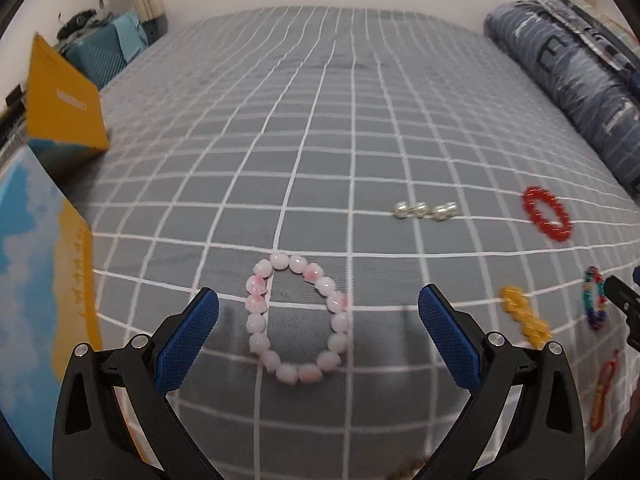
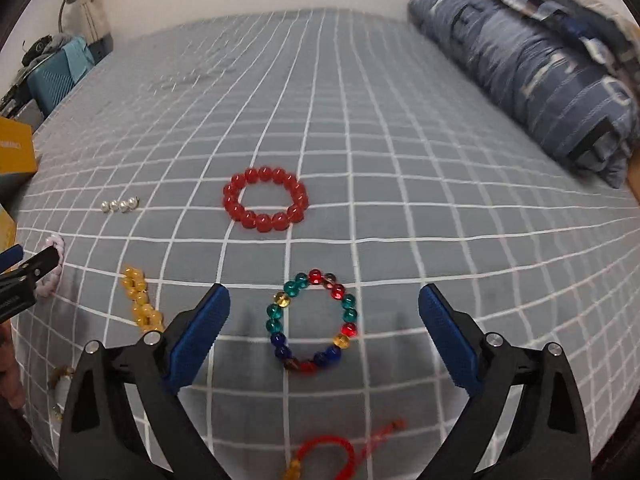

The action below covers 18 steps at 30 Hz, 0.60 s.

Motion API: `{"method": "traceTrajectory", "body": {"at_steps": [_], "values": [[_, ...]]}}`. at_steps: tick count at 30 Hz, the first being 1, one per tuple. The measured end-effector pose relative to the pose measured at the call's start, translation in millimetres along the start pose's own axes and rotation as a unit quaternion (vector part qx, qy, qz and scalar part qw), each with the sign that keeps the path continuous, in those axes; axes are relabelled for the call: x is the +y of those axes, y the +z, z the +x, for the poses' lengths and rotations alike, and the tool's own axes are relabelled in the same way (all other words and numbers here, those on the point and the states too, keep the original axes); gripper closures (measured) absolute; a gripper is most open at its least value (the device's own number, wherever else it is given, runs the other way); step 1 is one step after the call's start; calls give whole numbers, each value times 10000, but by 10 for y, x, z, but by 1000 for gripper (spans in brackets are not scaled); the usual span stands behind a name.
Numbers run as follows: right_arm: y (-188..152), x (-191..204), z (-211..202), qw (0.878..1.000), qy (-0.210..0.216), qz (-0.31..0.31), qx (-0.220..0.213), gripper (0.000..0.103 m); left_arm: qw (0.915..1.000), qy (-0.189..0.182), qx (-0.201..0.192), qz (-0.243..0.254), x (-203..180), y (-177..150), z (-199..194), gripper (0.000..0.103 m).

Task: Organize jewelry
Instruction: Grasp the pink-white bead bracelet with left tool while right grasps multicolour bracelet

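A pink bead bracelet (image 1: 256, 323) lies flat on the grey checked bed, between the fingers of my open left gripper (image 1: 318, 304). A multicoloured bead bracelet (image 2: 349, 314) lies between the fingers of my open right gripper (image 2: 324, 304). A red bead bracelet (image 2: 265, 199) lies further out, also in the left wrist view (image 1: 547, 213). Pearl beads (image 1: 426, 210) and a yellow bead bracelet (image 2: 141, 305) lie between the two. A red cord bracelet (image 2: 326, 454) lies near the bed's front edge.
An open box with a yellow lid (image 1: 64, 100) and sky-blue printed panel (image 1: 36, 260) stands at the left edge of the bed. A folded blue quilt (image 2: 532, 60) lies along the right side. A blue case (image 1: 98, 58) sits beyond the far left corner.
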State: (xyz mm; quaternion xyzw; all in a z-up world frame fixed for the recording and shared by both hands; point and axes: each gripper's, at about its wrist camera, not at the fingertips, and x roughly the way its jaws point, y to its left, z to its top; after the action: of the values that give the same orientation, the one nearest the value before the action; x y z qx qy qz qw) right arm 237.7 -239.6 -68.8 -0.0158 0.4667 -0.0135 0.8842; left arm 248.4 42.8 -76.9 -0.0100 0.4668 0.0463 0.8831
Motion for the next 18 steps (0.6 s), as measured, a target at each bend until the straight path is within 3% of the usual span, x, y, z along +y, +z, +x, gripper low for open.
{"method": "traceTrajectory", "body": {"at_steps": [5,9,15,18], "values": [[-18,-60,353,9984,229,78,516,17,9998,-54,177,50,16,-33,246,5],[-69,-84,415,9979,332,114,550,20,9999,32,107,89,-11,-47,283,5],[-66,-151,387,9980,343,76,522,44,9999,-40,149,10,1,-83,280,7],[-69,-102,361,9981,336,-8,508,57,9998,-130,178,-13,12,-71,258,19]]}}
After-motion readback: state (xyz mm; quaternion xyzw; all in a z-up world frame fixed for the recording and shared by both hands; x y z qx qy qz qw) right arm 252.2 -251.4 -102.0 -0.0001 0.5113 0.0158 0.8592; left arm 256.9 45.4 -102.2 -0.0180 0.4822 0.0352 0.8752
